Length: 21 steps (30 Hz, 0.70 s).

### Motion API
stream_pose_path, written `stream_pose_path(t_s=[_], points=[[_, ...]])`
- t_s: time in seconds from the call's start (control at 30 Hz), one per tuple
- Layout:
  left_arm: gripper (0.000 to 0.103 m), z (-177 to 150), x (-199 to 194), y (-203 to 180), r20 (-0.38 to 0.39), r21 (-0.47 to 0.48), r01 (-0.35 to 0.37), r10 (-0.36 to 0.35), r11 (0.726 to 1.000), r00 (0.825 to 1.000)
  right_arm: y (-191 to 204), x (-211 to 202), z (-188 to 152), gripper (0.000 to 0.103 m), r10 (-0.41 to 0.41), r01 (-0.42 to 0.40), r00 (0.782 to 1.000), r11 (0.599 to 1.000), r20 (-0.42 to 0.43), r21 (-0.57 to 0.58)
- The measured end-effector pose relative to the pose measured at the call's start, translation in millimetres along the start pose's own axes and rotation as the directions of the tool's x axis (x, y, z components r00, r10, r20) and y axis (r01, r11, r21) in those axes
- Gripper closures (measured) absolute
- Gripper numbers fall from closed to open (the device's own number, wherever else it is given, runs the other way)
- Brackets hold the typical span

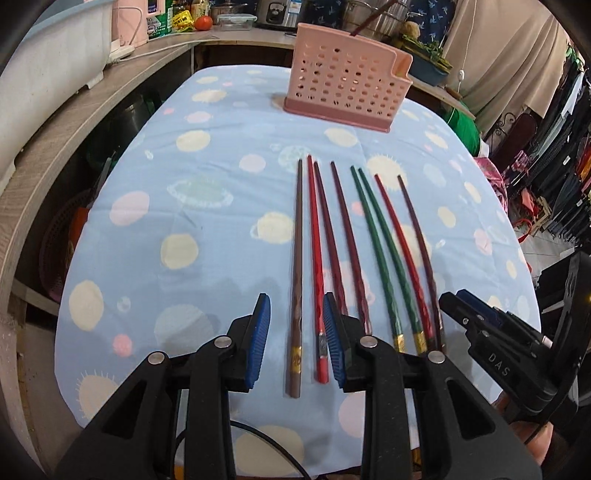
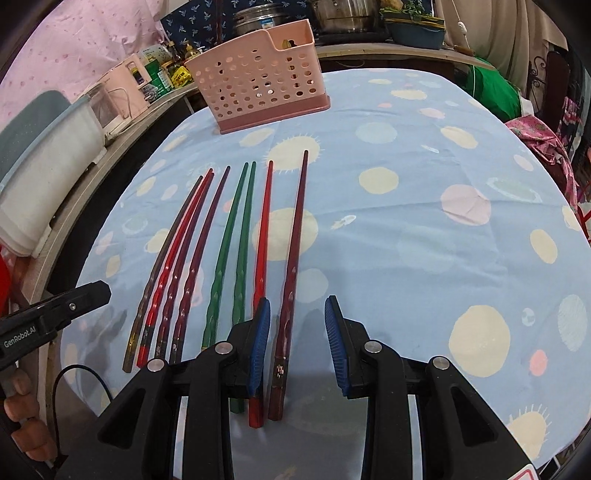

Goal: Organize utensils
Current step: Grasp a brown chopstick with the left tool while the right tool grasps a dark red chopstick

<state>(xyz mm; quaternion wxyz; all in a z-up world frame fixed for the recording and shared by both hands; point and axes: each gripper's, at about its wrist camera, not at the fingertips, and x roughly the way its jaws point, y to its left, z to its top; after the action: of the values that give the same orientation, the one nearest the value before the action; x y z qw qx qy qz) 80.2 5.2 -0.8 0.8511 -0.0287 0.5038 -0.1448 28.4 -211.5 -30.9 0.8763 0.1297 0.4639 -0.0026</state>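
Several chopsticks lie side by side on the blue planet-print tablecloth (image 1: pixel 207 155): a brown one (image 1: pixel 296 258), red ones (image 1: pixel 315 258), maroon ones (image 1: pixel 345 236) and a green pair (image 1: pixel 376 243). A pink perforated utensil holder (image 1: pixel 347 81) stands at the far end and also shows in the right wrist view (image 2: pixel 258 81). My left gripper (image 1: pixel 295 332) is open, its jaws either side of the brown and red chopsticks' handle ends. My right gripper (image 2: pixel 297 339) is open over the rightmost maroon chopstick (image 2: pixel 291 277), beside a red one (image 2: pixel 262 258).
A wooden counter (image 1: pixel 74 147) with a white tub (image 1: pixel 48 74), containers and a tomato (image 1: pixel 203 23) runs along the left. Pots (image 2: pixel 343 14) stand behind the holder. Clothes racks (image 1: pixel 554 166) and pink fabric (image 2: pixel 535 136) are at the right.
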Motion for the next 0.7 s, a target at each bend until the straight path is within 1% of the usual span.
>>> stream_pose_path(t_s=[0.23,0.5,0.7], points=[[0.075,-20.9,10.0,1.9,-0.044,0.007,-0.006,0.006,1.0,0.999,4.1,3.5,-9.6,0.075,0.002,-0.002,1.0,1.0,-0.014,-0.011],[0.077,-35.4,22.1,5.7,-0.086,0.002,-0.007,0.007,1.0,0.996,8.5,3.9,-11.9,0.078,-0.025,0.025,1.0,0.999,0.003,-0.029],[0.084,-35.6,22.6,4.7,-0.056,0.027,-0.03,0.032,0.999,0.998,8.7,4.5,-11.5,0.081,-0.041,0.041,0.999,0.999,0.01,-0.036]])
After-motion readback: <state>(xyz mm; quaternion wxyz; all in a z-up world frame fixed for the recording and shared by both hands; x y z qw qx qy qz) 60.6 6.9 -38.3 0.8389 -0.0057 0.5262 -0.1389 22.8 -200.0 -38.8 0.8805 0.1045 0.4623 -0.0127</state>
